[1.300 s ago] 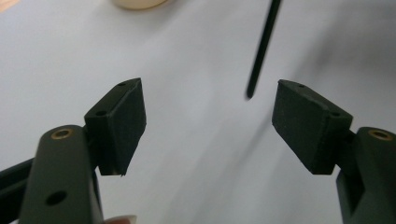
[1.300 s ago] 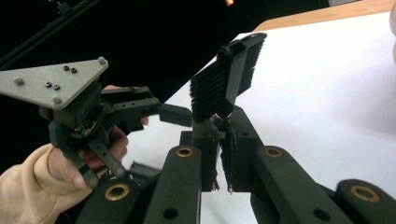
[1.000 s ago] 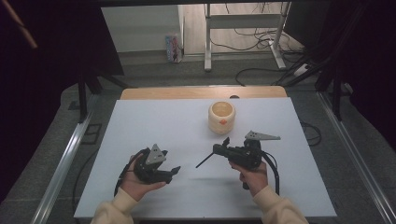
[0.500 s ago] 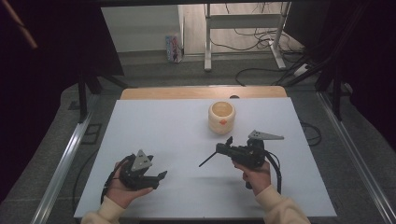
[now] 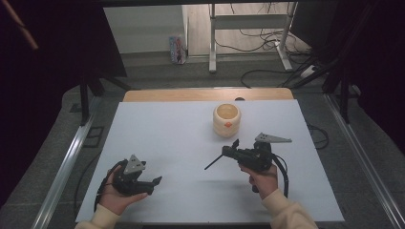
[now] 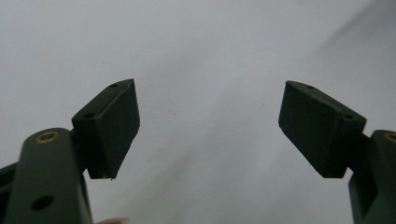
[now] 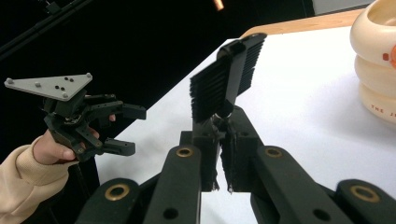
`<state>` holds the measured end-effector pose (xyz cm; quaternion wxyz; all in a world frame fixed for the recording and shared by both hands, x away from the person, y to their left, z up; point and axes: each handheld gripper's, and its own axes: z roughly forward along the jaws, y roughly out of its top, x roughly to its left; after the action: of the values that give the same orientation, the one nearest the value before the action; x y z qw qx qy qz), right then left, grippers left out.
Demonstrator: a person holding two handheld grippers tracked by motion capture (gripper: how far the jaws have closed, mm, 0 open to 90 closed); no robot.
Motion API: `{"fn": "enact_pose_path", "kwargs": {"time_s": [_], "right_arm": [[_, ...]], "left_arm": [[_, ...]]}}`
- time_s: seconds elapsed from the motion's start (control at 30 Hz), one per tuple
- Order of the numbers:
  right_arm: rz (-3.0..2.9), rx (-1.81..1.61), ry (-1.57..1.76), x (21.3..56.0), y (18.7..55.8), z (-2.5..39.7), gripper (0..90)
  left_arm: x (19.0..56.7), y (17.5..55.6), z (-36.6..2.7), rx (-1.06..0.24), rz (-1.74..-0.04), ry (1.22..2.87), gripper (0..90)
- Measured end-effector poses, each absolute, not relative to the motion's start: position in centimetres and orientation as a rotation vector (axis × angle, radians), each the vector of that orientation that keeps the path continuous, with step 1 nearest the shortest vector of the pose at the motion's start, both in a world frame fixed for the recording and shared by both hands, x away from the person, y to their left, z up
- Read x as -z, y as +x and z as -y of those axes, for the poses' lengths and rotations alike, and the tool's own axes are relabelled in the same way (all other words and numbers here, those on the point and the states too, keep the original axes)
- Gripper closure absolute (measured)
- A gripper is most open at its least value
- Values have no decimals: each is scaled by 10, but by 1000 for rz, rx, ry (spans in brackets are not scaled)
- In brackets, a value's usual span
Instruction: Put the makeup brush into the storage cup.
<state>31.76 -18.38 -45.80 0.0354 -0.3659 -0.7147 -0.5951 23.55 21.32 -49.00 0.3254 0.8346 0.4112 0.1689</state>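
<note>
While right gripper [image 5: 228, 155] fingers clamp brush [image 7: 229, 74], cup [image 5: 226, 119] near; left gripper [image 5: 152, 183] fingers apart.

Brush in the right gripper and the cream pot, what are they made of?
Brush: black, matte, probably plastic handle with stiff synthetic-looking bristles in dense even rows. Pot: cream, smooth with a soft sheen and rounded ribbed bulges; glazed ceramic or moulded plastic, can't tell which.

Left gripper [image 5: 154, 182] now drawn back toward the table's near edge, farther from the right gripper [image 5: 228, 153].
</note>
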Motion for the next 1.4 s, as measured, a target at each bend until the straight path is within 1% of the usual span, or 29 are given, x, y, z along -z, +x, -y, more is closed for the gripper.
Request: {"fn": "enact_pose_path", "kwargs": {"time_s": [0.27,0.57,1.0,1.07,1.4], "right_arm": [[2204,1831,-1127,458,318,185,847],[2202,1840,-1127,457,319,186,847],[2190,1904,-1135,440,327,195,847],[2184,1918,-1136,437,329,197,847],[2195,1951,-1141,424,339,200,847]], "left_arm": [[496,231,-233,-446,-1150,2150,210],[505,226,-251,-462,-1214,2148,207],[510,222,-263,-466,-1260,2138,201],[510,221,-265,-464,-1256,2156,201],[513,223,-264,-457,-1261,2163,199]]}}
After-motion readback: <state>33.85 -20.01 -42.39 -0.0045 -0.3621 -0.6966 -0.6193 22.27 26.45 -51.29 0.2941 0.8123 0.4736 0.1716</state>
